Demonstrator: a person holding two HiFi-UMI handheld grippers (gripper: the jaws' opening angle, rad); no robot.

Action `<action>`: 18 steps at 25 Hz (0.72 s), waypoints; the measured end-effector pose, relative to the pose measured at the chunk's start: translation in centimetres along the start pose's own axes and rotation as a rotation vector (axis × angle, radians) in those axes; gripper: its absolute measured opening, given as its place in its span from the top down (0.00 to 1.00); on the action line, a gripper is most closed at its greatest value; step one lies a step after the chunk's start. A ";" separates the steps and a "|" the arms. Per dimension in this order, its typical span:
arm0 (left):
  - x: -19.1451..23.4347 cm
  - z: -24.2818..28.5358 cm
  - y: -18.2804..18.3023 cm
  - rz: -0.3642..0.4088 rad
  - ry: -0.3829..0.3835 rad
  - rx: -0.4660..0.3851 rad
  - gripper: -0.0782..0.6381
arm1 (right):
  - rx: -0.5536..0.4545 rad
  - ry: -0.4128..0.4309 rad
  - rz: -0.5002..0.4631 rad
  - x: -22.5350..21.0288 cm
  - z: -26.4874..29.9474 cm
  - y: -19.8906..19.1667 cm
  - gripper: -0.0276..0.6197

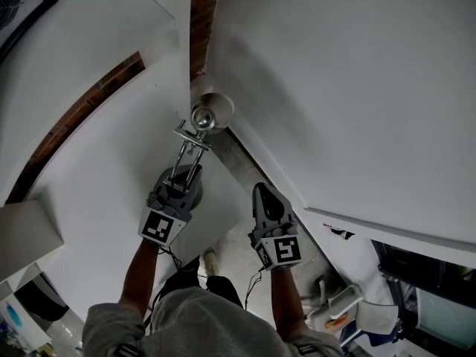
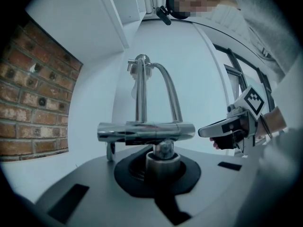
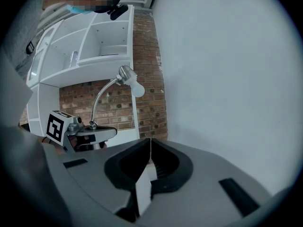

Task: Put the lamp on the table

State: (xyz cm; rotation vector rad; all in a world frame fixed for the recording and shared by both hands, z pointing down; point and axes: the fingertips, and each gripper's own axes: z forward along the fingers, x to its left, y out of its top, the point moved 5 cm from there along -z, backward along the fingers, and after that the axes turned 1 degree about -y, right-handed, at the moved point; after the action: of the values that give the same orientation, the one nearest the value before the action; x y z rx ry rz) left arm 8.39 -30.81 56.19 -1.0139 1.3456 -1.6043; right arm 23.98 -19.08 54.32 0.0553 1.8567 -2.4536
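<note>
A chrome lamp [image 1: 192,143] with a curved neck and a pale bulb [image 1: 212,110] at its far end sticks out in front of me. My left gripper [image 1: 172,193] is shut on its lower end. In the left gripper view the lamp's short round stem [image 2: 161,159] sits between the jaws, with a chrome crossbar [image 2: 146,130] just beyond and the neck [image 2: 166,91] rising past it. My right gripper [image 1: 269,205] is held to the right of the lamp, apart from it. In the right gripper view its jaws are shut with nothing between them, and the lamp [image 3: 105,94] shows at the left.
A white shelf unit [image 3: 90,46] stands against a brick wall [image 3: 147,98]. White panels [image 1: 97,184] and a white wall [image 1: 349,95] close in around the lamp, with a strip of brick [image 1: 202,13] between them. Floor and clutter [image 1: 349,311] lie at the lower right.
</note>
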 end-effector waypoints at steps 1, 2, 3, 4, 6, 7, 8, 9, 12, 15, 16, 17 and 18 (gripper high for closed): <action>0.1 0.1 0.0 -0.004 0.001 -0.004 0.89 | 0.006 -0.001 0.002 -0.1 0.1 -0.1 0.92; 0.1 0.1 0.0 -0.006 0.002 -0.009 0.89 | 0.014 0.000 0.001 -0.1 0.1 -0.2 0.92; 0.2 0.0 0.0 -0.004 0.005 -0.012 0.89 | 0.024 0.003 -0.001 -0.1 0.2 -0.3 0.92; 0.1 -0.1 -0.1 0.000 0.007 -0.012 0.89 | 0.029 0.006 -0.003 -0.1 0.2 -0.3 0.92; 0.0 -0.2 -0.2 0.016 0.010 -0.009 0.89 | 0.027 0.010 0.000 -0.2 0.4 -0.2 0.92; -0.2 -0.2 -0.3 0.021 0.013 -0.009 0.89 | 0.029 0.010 0.004 -0.2 0.4 -0.1 0.92; -0.2 -0.3 -0.4 0.022 0.019 -0.008 0.89 | 0.029 0.010 0.008 -0.3 0.5 -0.1 0.92; -0.2 -0.4 -0.5 0.021 0.027 -0.007 0.89 | 0.024 0.011 0.010 -0.3 0.6 -0.1 0.92; -0.2 -0.8 -0.7 0.017 0.043 -0.004 0.89 | 0.011 0.023 0.013 0.1 0.8 0.0 0.92; -0.3 -1.4 -0.7 0.026 0.051 -0.013 0.89 | 0.027 0.030 0.031 1.0 0.5 0.1 0.92; -0.3 -1.5 -0.8 0.028 0.055 -0.015 0.89 | 0.027 0.031 0.027 1.0 0.5 0.0 0.92; -0.3 -1.5 -0.8 0.030 0.059 -0.018 0.89 | 0.022 0.032 0.018 1.0 0.4 -0.2 0.92; -0.3 -1.5 -0.8 0.033 0.064 -0.020 0.89 | 0.013 0.032 0.006 0.8 0.4 -0.3 0.92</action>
State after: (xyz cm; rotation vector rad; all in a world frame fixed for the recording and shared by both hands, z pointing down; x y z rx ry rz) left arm 6.99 -29.91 56.73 -0.9548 1.4171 -1.6137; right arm 23.15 -19.37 54.67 0.1014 1.8498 -2.4757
